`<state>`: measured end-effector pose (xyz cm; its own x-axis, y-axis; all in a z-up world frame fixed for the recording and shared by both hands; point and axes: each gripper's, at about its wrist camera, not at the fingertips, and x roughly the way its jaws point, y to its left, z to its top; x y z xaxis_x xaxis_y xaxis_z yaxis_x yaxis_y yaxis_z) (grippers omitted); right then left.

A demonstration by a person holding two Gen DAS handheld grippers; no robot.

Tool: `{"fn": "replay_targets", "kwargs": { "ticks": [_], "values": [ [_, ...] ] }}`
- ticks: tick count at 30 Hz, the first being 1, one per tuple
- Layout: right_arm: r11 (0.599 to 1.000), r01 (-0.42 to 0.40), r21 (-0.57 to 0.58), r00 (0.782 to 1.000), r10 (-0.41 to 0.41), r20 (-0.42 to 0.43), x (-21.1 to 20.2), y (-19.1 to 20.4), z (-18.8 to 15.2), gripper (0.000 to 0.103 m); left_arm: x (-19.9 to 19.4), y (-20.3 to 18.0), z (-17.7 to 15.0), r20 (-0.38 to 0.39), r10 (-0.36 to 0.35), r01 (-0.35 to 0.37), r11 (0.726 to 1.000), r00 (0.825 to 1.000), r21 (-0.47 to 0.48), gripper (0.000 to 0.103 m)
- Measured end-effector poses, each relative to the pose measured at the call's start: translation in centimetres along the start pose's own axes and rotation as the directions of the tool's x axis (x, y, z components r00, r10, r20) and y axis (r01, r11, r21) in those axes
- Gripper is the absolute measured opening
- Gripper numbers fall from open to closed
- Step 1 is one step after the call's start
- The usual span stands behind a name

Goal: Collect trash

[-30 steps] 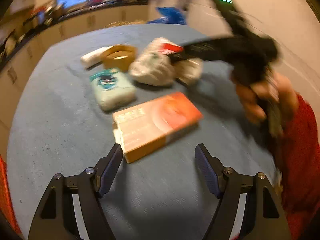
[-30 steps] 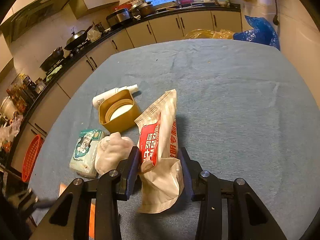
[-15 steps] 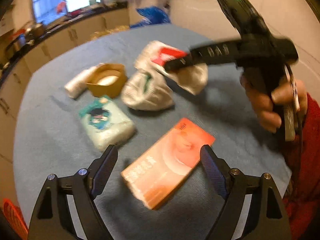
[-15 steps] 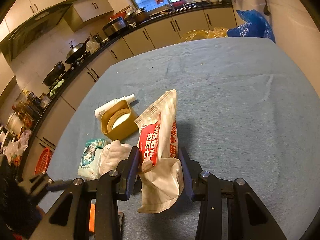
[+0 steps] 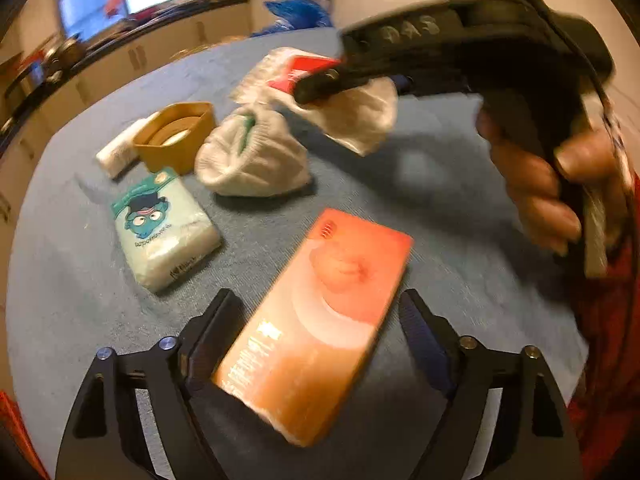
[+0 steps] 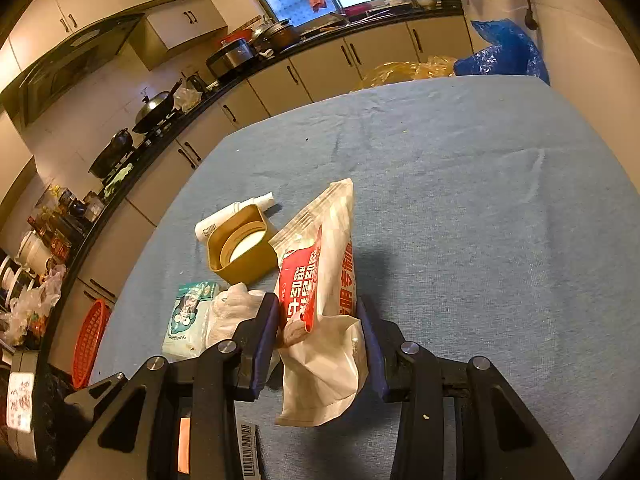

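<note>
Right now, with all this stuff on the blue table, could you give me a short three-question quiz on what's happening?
1. True or false: the right gripper holds the red-and-white bag.
2. Which thing lies between the left gripper's jaws?
   A. tissue pack
   B. orange box
   C. white cloth
3. What stands directly beside the white bottle?

Key: 1 true. 2 B; the jaws are closing. 3 the yellow tub.

Left gripper (image 5: 320, 336) angled down, jaws closing, pads apart. Right gripper (image 6: 318, 336) clamped, pads pressing in; bare hand (image 5: 548, 184) wrapped round its handle.
</note>
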<state>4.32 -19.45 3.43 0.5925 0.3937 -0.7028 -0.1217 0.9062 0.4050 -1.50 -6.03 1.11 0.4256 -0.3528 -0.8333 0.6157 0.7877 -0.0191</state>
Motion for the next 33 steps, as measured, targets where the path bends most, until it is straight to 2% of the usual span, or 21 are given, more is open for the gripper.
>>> {"fn": "replay_targets", "kwargs": {
  "ticks": [3,8,11,13,15,18,21,24,28,33],
  "values": [
    [1.000,0.009,-0.002,1.000,-0.009,0.002,0.1,0.2,0.0,0.043,-0.3,0.4,-0.1,0.028,0.017,-0.016,0.999,0.999,-0.048,0.046],
    [1.000,0.019,-0.025,1.000,-0.018,0.024,-0.3,0.9,-0.2,0.043,-1.0,2.4,-0.9,0.066,0.019,-0.010,0.990,0.998,-0.142,0.046],
    [0.998,0.051,-0.035,0.996,-0.049,0.068,-0.9,1.2,-0.2,0.043,-3.1,3.6,-1.6,0.152,0.043,-0.013,0.981,0.988,-0.192,0.046],
    [0.995,0.087,-0.049,0.990,-0.081,0.119,-1.7,1.7,-0.1,0.043,-5.1,5.2,-2.2,0.229,0.078,-0.021,0.970,0.970,-0.241,0.046],
    [0.992,0.114,-0.063,0.980,-0.102,0.170,-2.6,2.5,-0.1,0.043,-6.5,6.8,-2.7,0.281,0.167,-0.080,0.952,0.945,-0.296,0.046],
    [0.994,0.085,-0.067,0.977,-0.070,0.203,-3.5,4.1,-0.3,0.043,-7.2,9.4,-2.2,0.297,0.286,-0.160,0.909,0.911,-0.384,0.046],
    [0.987,0.096,-0.125,0.971,-0.065,0.230,-4.2,7.2,-1.2,0.043,-7.4,11.5,-2.5,0.294,0.362,-0.191,0.856,0.885,-0.481,0.046],
    [0.987,0.059,-0.150,0.975,-0.025,0.221,-4.0,10.1,-2.3,0.043,-7.2,12.3,-2.6,0.282,0.414,-0.224,0.824,0.865,-0.521,0.046],
    [0.978,0.078,-0.191,0.969,-0.029,0.245,-2.8,13.1,-3.8,0.043,-7.9,11.8,-3.4,0.272,0.478,-0.274,0.790,0.835,-0.548,0.046],
    [0.979,0.059,-0.194,0.971,-0.011,0.238,-1.2,13.0,-4.4,0.043,-8.5,11.6,-4.5,0.257,0.502,-0.296,0.774,0.826,-0.559,0.046]
  ]
}}
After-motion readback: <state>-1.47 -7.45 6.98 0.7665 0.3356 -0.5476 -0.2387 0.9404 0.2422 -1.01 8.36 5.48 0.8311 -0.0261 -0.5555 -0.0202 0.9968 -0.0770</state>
